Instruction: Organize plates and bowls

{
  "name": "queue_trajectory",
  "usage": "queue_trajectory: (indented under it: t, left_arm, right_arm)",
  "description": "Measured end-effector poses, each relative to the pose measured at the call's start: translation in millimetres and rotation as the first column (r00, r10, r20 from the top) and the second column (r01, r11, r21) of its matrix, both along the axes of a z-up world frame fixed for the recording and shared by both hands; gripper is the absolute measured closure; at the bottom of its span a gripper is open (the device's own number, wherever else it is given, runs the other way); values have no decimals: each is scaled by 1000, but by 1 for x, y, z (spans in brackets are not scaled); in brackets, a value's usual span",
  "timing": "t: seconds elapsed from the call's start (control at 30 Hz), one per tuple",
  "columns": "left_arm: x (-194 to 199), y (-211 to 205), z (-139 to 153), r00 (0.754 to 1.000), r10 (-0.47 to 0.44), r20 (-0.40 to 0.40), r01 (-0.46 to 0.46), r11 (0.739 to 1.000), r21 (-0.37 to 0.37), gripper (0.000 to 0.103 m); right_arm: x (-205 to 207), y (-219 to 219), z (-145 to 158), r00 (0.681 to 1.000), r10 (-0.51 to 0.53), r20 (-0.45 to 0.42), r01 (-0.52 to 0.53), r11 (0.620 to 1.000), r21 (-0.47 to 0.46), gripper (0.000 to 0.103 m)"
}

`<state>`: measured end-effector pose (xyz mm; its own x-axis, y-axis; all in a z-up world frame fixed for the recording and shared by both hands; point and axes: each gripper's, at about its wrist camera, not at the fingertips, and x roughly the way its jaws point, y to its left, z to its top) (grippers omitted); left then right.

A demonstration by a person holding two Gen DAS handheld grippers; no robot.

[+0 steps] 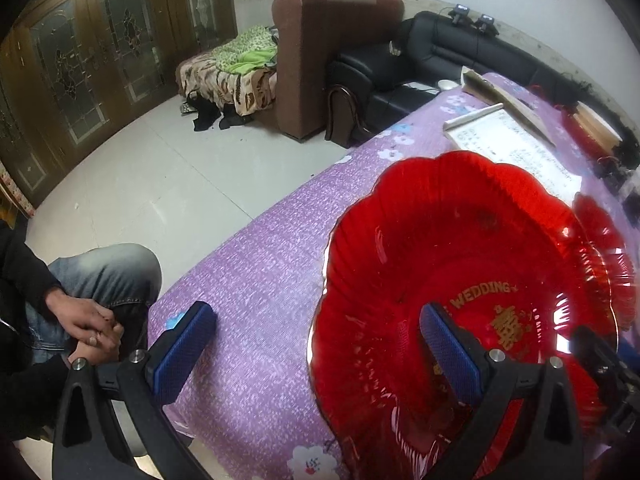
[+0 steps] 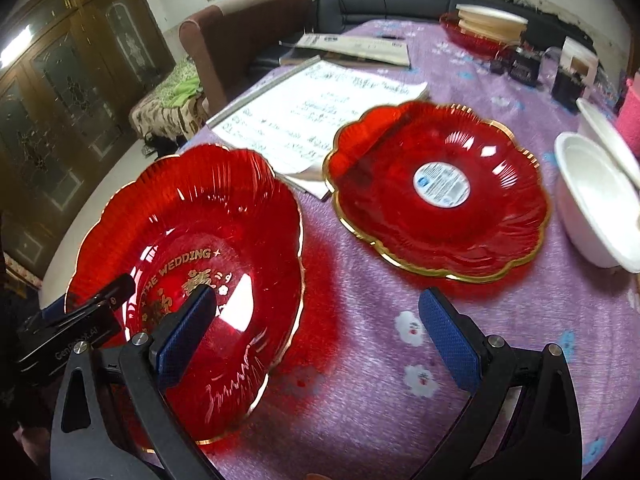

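Right now both tongs, left (image 1: 316, 354) and right (image 2: 318, 334), gape wide, holding nothing; the wedding plate (image 2: 192, 264) sits tilted on the counter (image 2: 360, 300), its rim between the left pair's fingers.

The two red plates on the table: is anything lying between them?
In the right wrist view, only purple flowered tablecloth separates the wedding plate from the stickered plate. Farther back, a printed sheet's corner reaches into the gap.

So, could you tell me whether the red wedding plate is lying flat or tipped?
Tipped: the wedding plate leans, far rim raised, near rim on the purple tablecloth.
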<state>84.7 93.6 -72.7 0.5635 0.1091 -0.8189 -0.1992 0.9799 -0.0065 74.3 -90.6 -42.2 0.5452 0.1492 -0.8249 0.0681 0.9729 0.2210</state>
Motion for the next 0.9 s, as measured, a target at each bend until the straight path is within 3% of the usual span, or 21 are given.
queue_trajectory:
  t: [0.2,0.33,0.57,0.63,0.73,0.83,0.9]
  left_arm:
    - [5,-4,-1,1000,-4,-22,5,999,38,0]
    - [7,-4,-2,1000,-4,-25,5,998,56,0]
    - [9,-3,-2,1000,-13,-23,14,998,67,0]
    - [9,-2,-1,1000,-8,-25,10,998,70,0]
    - [11,-4,-1,1000,-16,-26,18,997,76,1]
    - [10,-6,1,999,-29,-23,31,996,83,8]
    - [9,-7,2,999,-42,-15,43,996,80,15]
  right_arm:
    - [6,5,-9,1000,6,-30,-7,1000,-30,4]
    - [7,21,-14,997,64,-53,-72,984,-161,4]
    - [2,16,-10,998,54,-31,-58,989,-137,6]
    - [0,16,-6,999,47,-9,-48,990,-136,35]
    - [2,21,-2,997,77,-12,-78,992,-103,59]
    - [3,26,-1,996,91,-5,-91,993,-72,77]
    - [2,26,-1,997,83,3,-83,996,-43,80]
